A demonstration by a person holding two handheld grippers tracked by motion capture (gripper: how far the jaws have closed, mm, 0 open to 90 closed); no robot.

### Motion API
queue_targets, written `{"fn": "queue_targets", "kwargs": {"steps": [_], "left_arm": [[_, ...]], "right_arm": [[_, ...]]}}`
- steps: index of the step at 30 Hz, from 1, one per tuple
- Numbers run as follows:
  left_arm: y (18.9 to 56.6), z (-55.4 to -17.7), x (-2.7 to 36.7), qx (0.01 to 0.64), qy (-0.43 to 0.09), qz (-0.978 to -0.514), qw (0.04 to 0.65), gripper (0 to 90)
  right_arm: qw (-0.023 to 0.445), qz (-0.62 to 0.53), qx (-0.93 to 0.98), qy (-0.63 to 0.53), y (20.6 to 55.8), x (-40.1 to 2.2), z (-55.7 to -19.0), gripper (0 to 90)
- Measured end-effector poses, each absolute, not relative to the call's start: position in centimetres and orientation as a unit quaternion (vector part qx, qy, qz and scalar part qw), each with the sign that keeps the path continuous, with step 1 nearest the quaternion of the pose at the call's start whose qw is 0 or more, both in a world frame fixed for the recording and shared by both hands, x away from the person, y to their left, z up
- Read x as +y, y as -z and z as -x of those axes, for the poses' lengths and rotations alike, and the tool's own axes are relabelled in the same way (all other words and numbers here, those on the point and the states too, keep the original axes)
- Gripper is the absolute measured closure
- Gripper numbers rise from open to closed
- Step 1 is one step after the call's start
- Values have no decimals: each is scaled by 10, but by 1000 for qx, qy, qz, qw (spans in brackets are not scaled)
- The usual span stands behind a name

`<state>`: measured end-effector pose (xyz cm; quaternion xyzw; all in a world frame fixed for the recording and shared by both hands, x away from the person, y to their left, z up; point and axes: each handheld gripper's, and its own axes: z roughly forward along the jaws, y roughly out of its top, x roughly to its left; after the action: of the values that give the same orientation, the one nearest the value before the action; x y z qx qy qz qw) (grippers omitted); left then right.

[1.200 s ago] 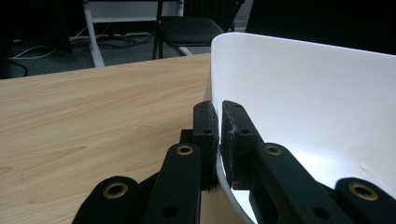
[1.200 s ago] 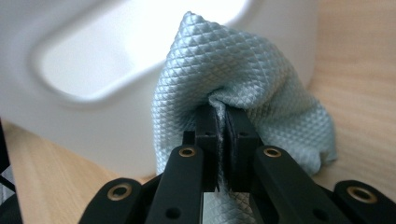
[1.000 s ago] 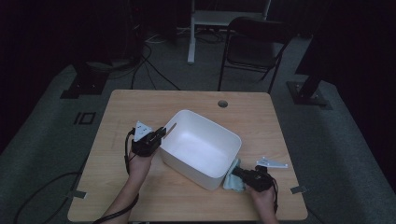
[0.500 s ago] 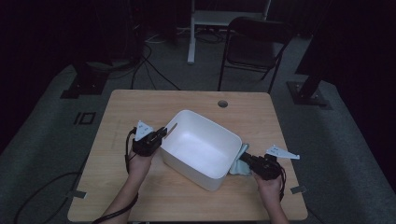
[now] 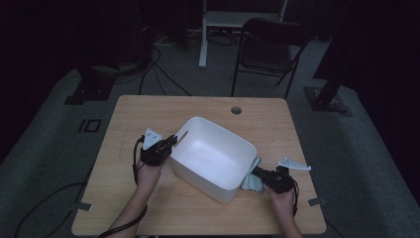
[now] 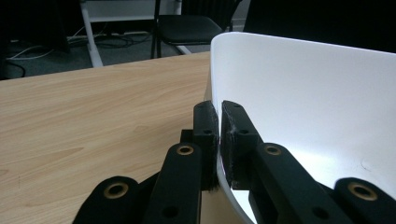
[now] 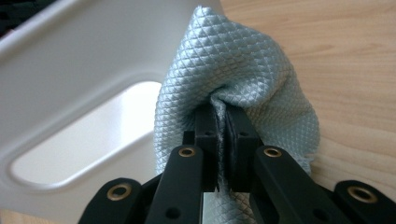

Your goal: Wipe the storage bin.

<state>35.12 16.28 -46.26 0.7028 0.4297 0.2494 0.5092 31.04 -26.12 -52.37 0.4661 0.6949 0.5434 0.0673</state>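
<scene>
The left hand (image 5: 148,171) reaches in from the table's near edge with the forearm angled forward, and the left gripper (image 5: 174,140) points at the near-left corner of the white tub (image 5: 218,163), its jaws clamped on the tub's rim. The left gripper view shows that grip close up: the two black jaws pinch the thin white wall (image 6: 280,93) between them, with the wooden table (image 6: 93,116) stretching away beyond them. The right hand (image 5: 282,196) lies low at the tub's right end, and the right gripper (image 5: 253,172) points at the tub's outer wall, jaws closed on a bunched pale blue cloth (image 5: 250,179). The right gripper view adds the cloth's quilted diamond weave (image 7: 243,74) and a recessed handle (image 7: 88,140) in the tub's wall just beside the jaws. No writing or label can be read anywhere.
</scene>
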Motion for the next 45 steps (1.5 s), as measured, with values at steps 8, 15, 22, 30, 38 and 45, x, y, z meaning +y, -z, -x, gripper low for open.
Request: {"fn": "queue_targets", "kwargs": {"steps": [8, 15, 22, 30, 38, 45], "left_arm": [[463, -351, 163, 431, -251, -702, 509, 854], [464, -351, 166, 434, -238, -696, 520, 845], [461, -348, 168, 435, -230, -703, 514, 835], [458, -338, 171, 432, -228, -713, 503, 821], [461, -318, 176, 422, -220, -715, 513, 750], [460, -304, 177, 419, -212, -720, 511, 705]], "right_arm": [[53, -489, 703, -514, 538, -260, -319, 853], [58, -489, 703, -512, 534, -261, -317, 852], [85, -478, 687, -541, 502, -278, -304, 851], [103, -475, 678, -551, 486, -293, -290, 850], [103, -482, 665, -561, 489, -300, -283, 850], [100, -484, 665, -560, 492, -301, -280, 850]]}}
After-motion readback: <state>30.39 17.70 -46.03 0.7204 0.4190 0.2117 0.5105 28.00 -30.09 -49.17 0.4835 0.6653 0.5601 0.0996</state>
